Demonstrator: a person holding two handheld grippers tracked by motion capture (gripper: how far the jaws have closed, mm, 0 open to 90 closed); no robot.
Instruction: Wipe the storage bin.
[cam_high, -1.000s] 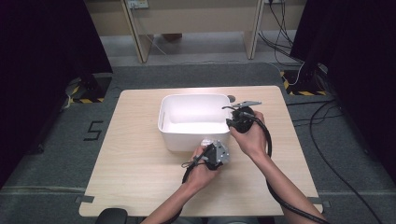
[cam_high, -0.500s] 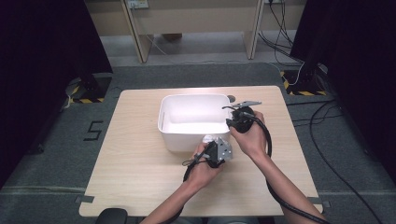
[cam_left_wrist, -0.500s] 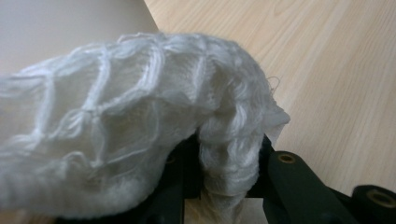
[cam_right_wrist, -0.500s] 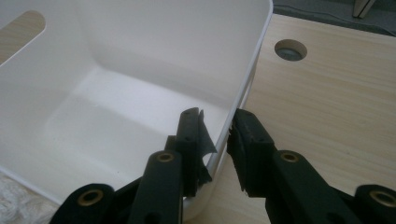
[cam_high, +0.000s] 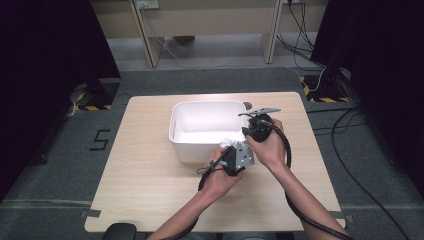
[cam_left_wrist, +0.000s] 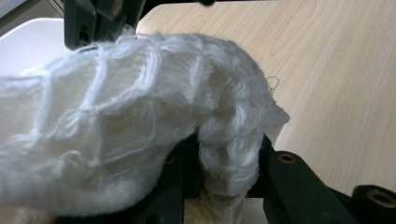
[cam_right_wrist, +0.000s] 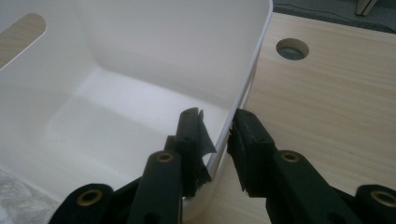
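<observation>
- White knitted cloth (cam_left_wrist: 140, 135): bunched, clamped between the jaws of the left gripper (cam_left_wrist: 229, 186); in the high view the cloth (cam_high: 229, 144) sits at the near rim of the bin, by its right-hand corner.
- Left gripper (cam_high: 235, 156): jaws closed tight on a fold of the cloth, the rest of which drapes over them.
- White plastic bin (cam_high: 180, 142): on the table, interior bare and white.
- Right gripper (cam_right_wrist: 215, 140): jaws partly closed, straddling the bin's right wall (cam_right_wrist: 243, 88), one jaw inside, one outside; whether the pads press on it cannot be told.
- Wooden table (cam_high: 145, 185): light surface, with a round cable hole (cam_right_wrist: 292, 48) beyond the bin.
</observation>
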